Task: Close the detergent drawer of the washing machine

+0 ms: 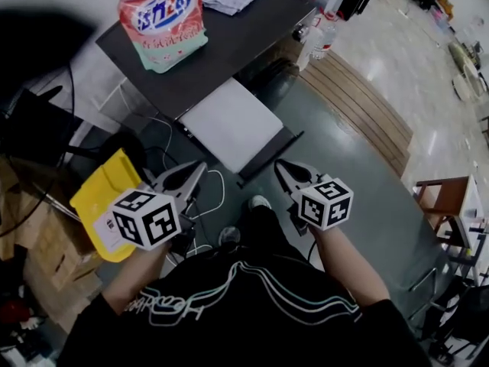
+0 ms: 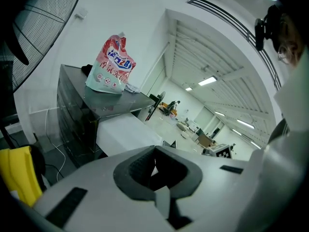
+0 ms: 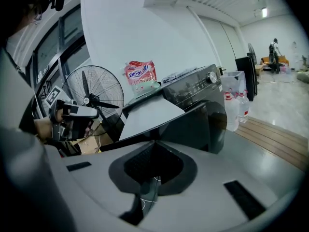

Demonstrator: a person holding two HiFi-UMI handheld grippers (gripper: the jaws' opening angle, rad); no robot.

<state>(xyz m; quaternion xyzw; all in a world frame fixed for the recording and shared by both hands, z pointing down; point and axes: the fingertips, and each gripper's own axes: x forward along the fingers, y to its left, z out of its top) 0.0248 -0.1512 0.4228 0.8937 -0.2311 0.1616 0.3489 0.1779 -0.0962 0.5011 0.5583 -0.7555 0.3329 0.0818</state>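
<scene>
Both claws pinched tight, empty: left gripper (image 1: 199, 167), right gripper (image 1: 281, 167) hang near our waist. Detergent drawer (image 1: 229, 125) juts far out from washing machine (image 1: 229, 44) front edge, well apart from both. Risk, we judge: off-centre shove skews drawer; tips slip off its front lip. Cables (image 1: 218, 186), yellow bag (image 1: 107, 197) crowd left; open floor right.

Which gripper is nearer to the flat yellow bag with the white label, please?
Left. The left gripper is close beside the flat yellow bag, at its right edge; the right gripper is well off to its right.
</scene>
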